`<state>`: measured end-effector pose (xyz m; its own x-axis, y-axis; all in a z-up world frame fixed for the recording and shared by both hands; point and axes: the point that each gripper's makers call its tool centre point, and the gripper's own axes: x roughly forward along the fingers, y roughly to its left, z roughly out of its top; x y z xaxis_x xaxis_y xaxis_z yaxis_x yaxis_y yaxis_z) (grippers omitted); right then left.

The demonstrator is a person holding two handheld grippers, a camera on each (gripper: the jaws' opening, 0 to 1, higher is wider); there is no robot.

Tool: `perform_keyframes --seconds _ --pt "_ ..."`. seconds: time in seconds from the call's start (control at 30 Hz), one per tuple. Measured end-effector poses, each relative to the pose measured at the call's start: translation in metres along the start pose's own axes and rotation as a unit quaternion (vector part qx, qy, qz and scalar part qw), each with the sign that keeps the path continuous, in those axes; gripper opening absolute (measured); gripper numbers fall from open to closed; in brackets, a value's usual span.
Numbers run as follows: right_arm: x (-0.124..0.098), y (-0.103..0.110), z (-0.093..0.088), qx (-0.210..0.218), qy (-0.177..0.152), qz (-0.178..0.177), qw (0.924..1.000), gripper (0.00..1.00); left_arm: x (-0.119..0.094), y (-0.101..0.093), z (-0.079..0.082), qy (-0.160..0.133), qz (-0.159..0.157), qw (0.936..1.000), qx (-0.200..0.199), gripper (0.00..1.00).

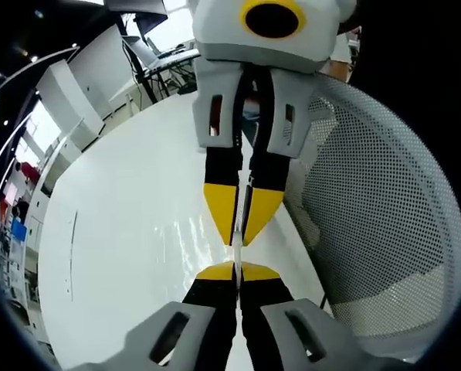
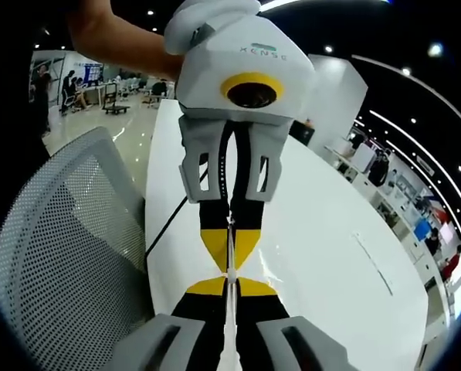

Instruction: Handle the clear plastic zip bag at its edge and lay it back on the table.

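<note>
Bag edge pinched between both grippers above table: left gripper clamped, right gripper clamped opposite, tips nearly meeting.

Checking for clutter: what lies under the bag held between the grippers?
Under the zip bag lies bare white table; a mesh chair stands beside it. The grippers hide part.

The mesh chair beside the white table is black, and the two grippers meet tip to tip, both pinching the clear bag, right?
Not quite: the mesh chair is white, not black, as the right gripper view shows. The rest holds: it stands beside the white table, and the left gripper and right gripper meet tip to tip, pinching the clear bag.
</note>
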<state>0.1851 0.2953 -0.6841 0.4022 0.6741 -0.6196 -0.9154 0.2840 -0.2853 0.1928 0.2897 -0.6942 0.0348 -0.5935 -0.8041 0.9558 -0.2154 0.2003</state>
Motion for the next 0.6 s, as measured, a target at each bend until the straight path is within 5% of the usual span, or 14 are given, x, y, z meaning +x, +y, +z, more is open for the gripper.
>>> perform_keyframes --seconds 0.6 --pt "0.0052 0.0032 0.0072 -0.013 -0.005 0.004 0.9999 0.00 -0.0014 -0.0033 -0.0017 -0.003 -0.004 0.9996 0.027 0.00"
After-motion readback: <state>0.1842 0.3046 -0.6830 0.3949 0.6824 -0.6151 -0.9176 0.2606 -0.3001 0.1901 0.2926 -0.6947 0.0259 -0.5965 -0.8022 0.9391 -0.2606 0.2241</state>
